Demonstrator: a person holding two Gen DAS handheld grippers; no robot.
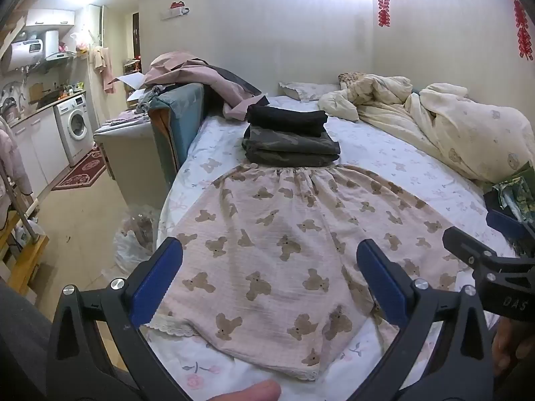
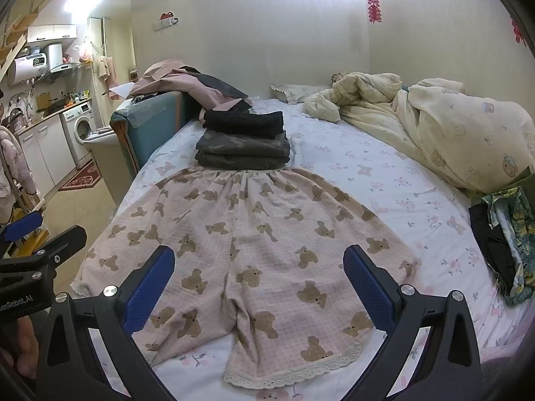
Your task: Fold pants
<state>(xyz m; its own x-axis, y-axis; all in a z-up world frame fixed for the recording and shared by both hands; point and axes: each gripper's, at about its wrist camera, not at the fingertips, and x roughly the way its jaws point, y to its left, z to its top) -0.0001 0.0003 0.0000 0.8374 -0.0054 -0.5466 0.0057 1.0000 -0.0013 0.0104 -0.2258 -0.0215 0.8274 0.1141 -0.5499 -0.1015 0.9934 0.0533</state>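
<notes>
the pink bear-print cotton pants [image 2: 254, 240] lie spread flat for folding, while the left gripper [image 1: 269, 287] and right gripper [image 2: 259, 287] hover released, grasping nothing.

A bed [image 2: 384, 180] with a floral sheet is filling the room under pale plain walls [image 2: 267, 33]. At ten o'clock a washing machine [image 2: 80, 130] is sitting under a tabletop [image 2: 50, 113], a red rug [image 2: 82, 178] is lying on the beige floor [image 1: 83, 220], and a ceiling light [image 2: 83, 0] is glaring. At one o'clock a red ornament [image 2: 373, 0] is hanging.

Bed [image 2: 384, 180], pants [image 2: 254, 234], folded stack [image 2: 242, 148], duvet [image 2: 434, 123]
</notes>
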